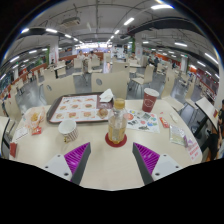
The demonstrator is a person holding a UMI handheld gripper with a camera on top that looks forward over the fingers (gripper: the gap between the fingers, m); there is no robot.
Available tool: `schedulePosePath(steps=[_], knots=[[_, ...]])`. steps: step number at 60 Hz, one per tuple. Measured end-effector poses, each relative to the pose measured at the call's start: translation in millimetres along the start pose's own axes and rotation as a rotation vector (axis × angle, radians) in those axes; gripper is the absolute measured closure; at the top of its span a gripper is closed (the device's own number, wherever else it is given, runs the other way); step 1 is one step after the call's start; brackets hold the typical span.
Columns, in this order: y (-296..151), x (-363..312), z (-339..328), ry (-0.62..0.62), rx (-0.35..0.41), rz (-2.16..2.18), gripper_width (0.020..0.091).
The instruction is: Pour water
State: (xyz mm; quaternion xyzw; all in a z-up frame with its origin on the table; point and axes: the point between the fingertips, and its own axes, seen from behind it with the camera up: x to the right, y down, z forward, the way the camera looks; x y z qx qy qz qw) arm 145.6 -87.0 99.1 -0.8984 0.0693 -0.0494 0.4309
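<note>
Released tongs (110, 160) face a clear bottle (117, 124) holding pale liquid; red cup (150, 98) beyond.

A big canteen or food hall, this one; rows of tables and chairs (85, 78) run far back into the room; long strip lights (128, 20) line the ceiling overhead; pillars (80, 55) stand among the seating; on the near table (110, 165) sits a meal tray (82, 108) with food on it, left of centre; a red paper cup (150, 99) stands to the right, a lidded cup (68, 130) nearer on the left; printed leaflets (142, 121) lie on the tabletop; every seat in sight matches the next.
</note>
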Motion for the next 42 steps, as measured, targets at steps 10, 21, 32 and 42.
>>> schedulePosePath(steps=[10, 21, 32, 42], knots=[[16, -25, -75, 0.002, -0.022, 0.001, 0.0252], [27, -50, -130, 0.001, -0.015, -0.027, 0.0254], [30, -68, -150, -0.012, -0.002, -0.046, 0.0249], [28, -75, -156, -0.023, 0.009, -0.042, 0.0254]])
